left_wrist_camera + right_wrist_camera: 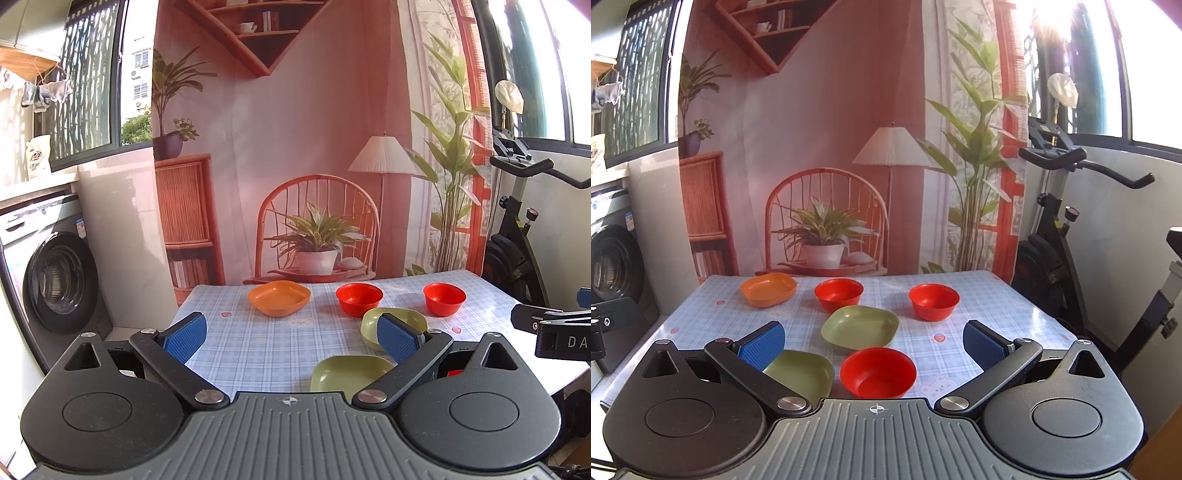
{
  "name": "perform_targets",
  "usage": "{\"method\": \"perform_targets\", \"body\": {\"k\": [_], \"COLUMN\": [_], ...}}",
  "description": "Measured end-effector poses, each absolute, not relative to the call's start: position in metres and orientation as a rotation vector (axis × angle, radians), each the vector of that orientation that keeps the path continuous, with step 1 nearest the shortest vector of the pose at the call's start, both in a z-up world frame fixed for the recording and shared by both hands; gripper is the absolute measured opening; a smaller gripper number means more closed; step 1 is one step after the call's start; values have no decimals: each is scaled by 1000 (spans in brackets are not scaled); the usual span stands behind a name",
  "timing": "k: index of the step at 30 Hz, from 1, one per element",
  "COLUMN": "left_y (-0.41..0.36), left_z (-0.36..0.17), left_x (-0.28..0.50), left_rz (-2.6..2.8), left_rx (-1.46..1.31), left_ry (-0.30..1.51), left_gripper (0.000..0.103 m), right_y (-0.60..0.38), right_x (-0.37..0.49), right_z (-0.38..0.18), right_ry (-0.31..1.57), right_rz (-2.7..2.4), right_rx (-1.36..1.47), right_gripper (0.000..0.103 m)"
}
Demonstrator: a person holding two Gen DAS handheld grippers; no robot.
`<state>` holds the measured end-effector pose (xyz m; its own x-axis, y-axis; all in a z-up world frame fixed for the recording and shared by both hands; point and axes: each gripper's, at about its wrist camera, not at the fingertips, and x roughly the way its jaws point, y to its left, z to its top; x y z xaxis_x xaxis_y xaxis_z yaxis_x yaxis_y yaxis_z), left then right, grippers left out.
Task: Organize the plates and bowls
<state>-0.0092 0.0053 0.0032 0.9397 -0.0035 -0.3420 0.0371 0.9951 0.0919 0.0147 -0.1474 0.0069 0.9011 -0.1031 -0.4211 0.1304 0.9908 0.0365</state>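
The surface (979, 306), covered in a pale blue checked cloth, carries six dishes, none of them touching either gripper. Along its far edge stand an orange plate (768, 290) at the left, a red bowl (838, 294) near the middle and a second red bowl (933, 301) to the right, each well apart from the next. Nearer lies a green plate (860, 326), just in front of the middle red bowl. Nearest the right gripper (873, 341) are another green plate (803, 373), partly hidden behind its left finger, and a third red bowl (878, 372), which sits low between the jaws; those jaws are spread wide and hold nothing. The left gripper (291, 338) likewise has its jaws wide and empty: in its view the near green plate (349, 373) lies low and toward the right finger, the farther green plate (369, 321) is partly covered by that finger's blue pad (397, 338), and the orange plate (279, 297) stands far beyond the gap, near the surface's back edge.
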Motion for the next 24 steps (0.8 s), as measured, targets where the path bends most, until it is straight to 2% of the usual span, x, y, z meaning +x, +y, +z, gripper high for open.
{"method": "perform_targets", "body": {"k": [24], "left_y": [4], "left_z": [2], "left_x": [-8], "left_rz": [-17], "left_rx": [96], "left_ry": [351], "left_gripper": [100], "right_y": [-146], "right_x": [14], "right_z": [7], "right_ry": [435], "right_rz": [-121], "right_rx": [65], "right_gripper": [103]}}
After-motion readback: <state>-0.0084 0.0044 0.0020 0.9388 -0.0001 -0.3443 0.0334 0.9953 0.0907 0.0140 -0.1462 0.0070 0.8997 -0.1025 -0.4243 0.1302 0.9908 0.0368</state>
